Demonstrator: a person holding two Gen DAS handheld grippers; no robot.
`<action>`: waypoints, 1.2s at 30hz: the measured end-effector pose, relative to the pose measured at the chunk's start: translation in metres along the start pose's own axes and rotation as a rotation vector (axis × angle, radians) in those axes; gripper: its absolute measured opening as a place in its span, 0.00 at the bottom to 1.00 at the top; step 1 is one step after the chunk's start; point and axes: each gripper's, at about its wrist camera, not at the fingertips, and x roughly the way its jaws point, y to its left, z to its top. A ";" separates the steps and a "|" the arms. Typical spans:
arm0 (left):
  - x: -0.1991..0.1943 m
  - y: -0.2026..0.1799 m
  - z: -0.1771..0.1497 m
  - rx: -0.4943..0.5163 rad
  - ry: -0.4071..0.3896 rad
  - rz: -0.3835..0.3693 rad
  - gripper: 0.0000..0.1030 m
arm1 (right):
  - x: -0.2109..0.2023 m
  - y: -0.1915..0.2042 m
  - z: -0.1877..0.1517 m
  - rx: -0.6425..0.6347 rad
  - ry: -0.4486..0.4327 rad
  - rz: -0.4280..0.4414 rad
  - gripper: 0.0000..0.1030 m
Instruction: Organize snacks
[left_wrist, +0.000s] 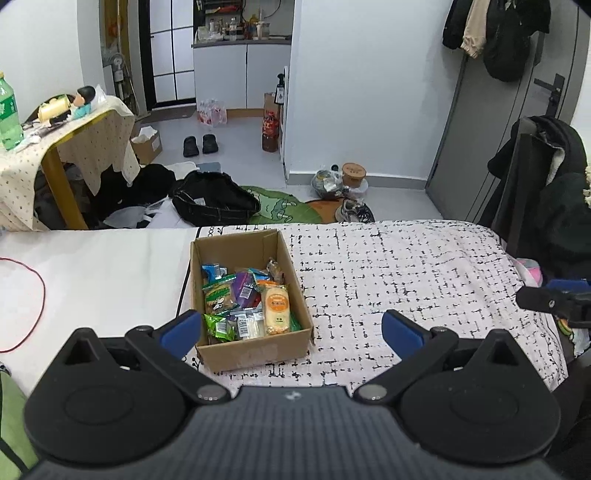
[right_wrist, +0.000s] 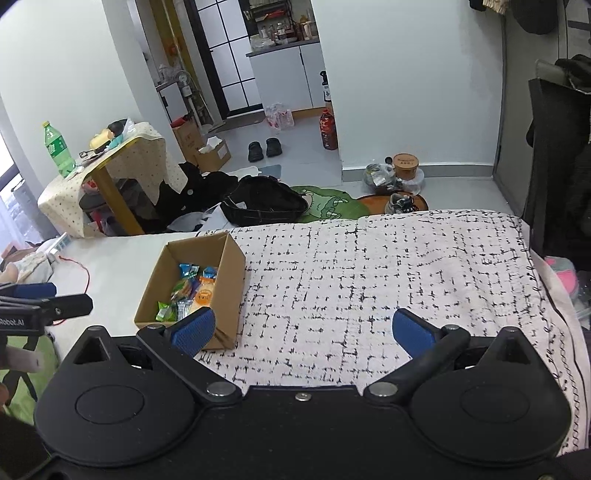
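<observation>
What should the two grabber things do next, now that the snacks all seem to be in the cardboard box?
Probably just draw back and stop. The snacks all lie inside the cardboard box, none shows loose on the checked blanket, and both the left gripper and right gripper have their fingers spread wide with nothing between them.

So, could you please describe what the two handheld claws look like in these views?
Both look alike: the left claw and the right claw each have a matte black body with two rounded lobes, silver pivot pins, angled black arms and blue textured pads. White "Robot.AI" lettering marks the left claw's side in the right wrist view. No cables or sleeves show.
</observation>
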 end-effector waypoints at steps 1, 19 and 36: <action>-0.004 -0.002 -0.001 0.003 -0.002 -0.001 1.00 | -0.004 0.000 -0.002 0.001 -0.005 -0.002 1.00; -0.053 -0.001 -0.037 -0.056 -0.069 0.032 1.00 | -0.051 0.014 -0.032 -0.012 -0.059 -0.029 1.00; -0.074 -0.001 -0.051 -0.050 -0.136 0.054 1.00 | -0.075 0.021 -0.043 -0.041 -0.100 -0.016 1.00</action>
